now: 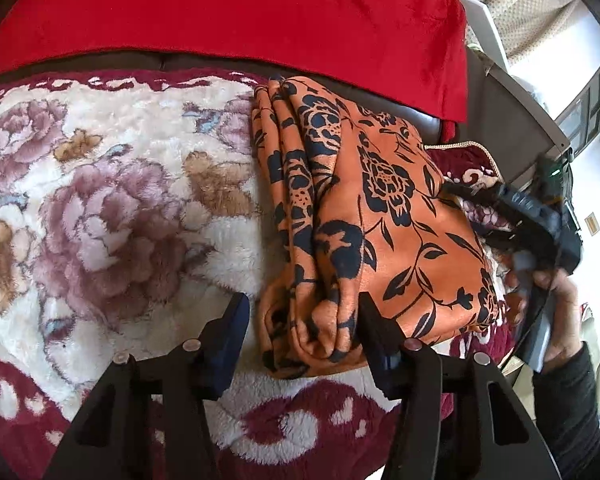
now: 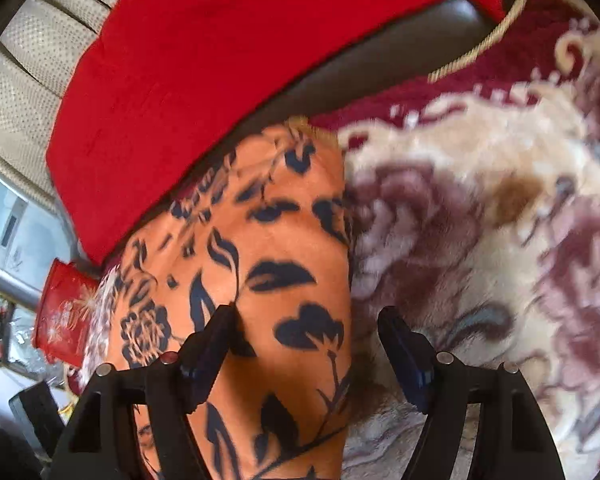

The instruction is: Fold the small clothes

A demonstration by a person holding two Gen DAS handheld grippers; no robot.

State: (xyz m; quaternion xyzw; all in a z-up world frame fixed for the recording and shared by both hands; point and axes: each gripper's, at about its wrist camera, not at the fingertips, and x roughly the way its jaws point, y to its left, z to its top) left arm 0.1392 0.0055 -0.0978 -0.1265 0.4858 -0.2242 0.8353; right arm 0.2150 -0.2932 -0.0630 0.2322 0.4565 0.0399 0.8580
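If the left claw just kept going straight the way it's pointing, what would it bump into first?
Most likely the folded orange floral cloth. The left gripper, jaws open, already has the cloth's near edge between its fingers, so it would meet that before the fluffy flowered blanket underneath.

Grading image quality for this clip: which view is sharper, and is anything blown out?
Left wrist view: the orange floral garment and plush blanket are crisp, but the window area at far right is overexposed. Right wrist view: motion blur smears the garment and blanket; heavy fisheye bending in both.
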